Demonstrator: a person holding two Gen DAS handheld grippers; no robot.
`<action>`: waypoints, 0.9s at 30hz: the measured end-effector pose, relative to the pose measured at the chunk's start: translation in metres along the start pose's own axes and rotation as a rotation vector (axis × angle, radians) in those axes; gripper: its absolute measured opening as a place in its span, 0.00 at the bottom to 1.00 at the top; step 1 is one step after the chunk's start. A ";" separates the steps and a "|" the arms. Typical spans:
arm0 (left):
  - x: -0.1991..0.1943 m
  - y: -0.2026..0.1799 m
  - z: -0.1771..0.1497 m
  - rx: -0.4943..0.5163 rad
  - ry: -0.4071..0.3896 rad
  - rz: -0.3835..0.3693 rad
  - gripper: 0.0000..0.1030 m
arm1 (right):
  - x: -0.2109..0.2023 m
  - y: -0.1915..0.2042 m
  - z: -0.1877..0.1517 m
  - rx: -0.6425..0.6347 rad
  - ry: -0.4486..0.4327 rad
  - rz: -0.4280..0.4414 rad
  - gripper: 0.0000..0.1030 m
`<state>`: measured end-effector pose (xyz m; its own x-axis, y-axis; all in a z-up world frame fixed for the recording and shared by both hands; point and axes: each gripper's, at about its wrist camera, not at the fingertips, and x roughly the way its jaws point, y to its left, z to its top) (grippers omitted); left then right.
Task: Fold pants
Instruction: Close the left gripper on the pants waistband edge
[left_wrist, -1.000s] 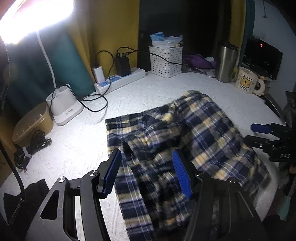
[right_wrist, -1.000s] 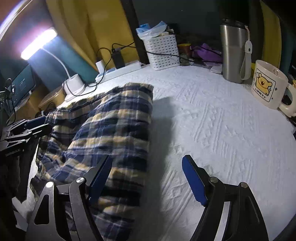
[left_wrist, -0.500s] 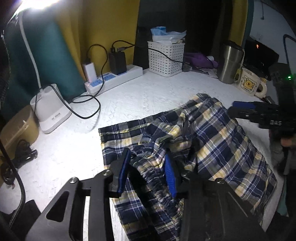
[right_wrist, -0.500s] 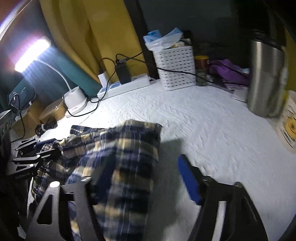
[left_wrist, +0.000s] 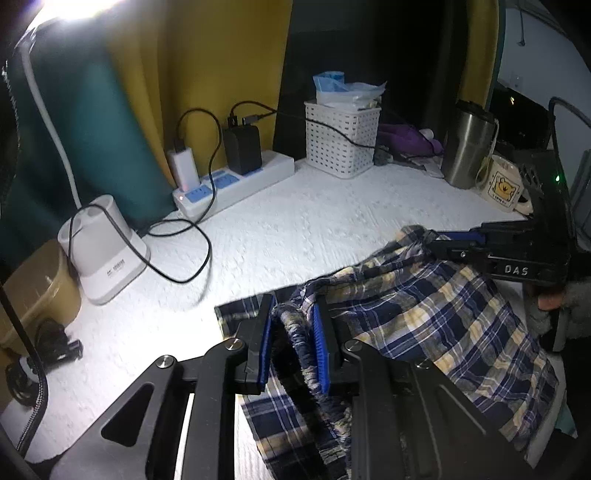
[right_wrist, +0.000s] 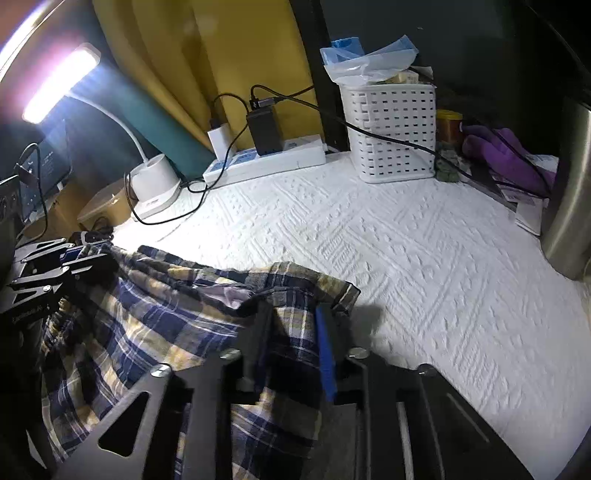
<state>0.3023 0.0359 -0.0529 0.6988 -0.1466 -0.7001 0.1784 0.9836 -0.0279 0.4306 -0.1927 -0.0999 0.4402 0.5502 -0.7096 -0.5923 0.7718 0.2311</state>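
Left wrist — both grippers, earlier apart, closing on pants (left_wrist: 424, 314).

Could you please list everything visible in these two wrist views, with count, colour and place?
plaid pants: one, navy and cream, front of the bedspread, bunched.
bedspread: one, white, textured, under everything.
power strip: one, white with blue sockets, back left, two chargers plugged in.
lamp base: one, white, far left.
basket: one, white, perforated, back centre, plastic bags on top.
tumbler: one, steel, back right.
mug: one, cream with a bear, beside the tumbler.
purple cloth: one, behind the basket.
curtain: yellow, along the back.
left gripper: black, blue pads, jaws closing on the waistband.
right gripper: black, blue pads, jaws closing on the pants' edge.
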 end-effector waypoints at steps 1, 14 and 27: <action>-0.001 0.000 0.002 0.001 -0.007 -0.003 0.18 | 0.000 -0.001 0.001 0.007 -0.006 -0.002 0.16; 0.039 0.015 -0.007 0.006 0.059 0.033 0.18 | 0.025 0.001 0.006 0.016 -0.006 -0.127 0.16; 0.035 0.026 -0.013 -0.011 0.054 0.058 0.22 | 0.000 -0.015 -0.003 0.093 -0.022 -0.229 0.50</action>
<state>0.3228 0.0581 -0.0871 0.6695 -0.0834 -0.7382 0.1304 0.9914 0.0062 0.4376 -0.2050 -0.1050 0.5706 0.3637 -0.7363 -0.4114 0.9025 0.1270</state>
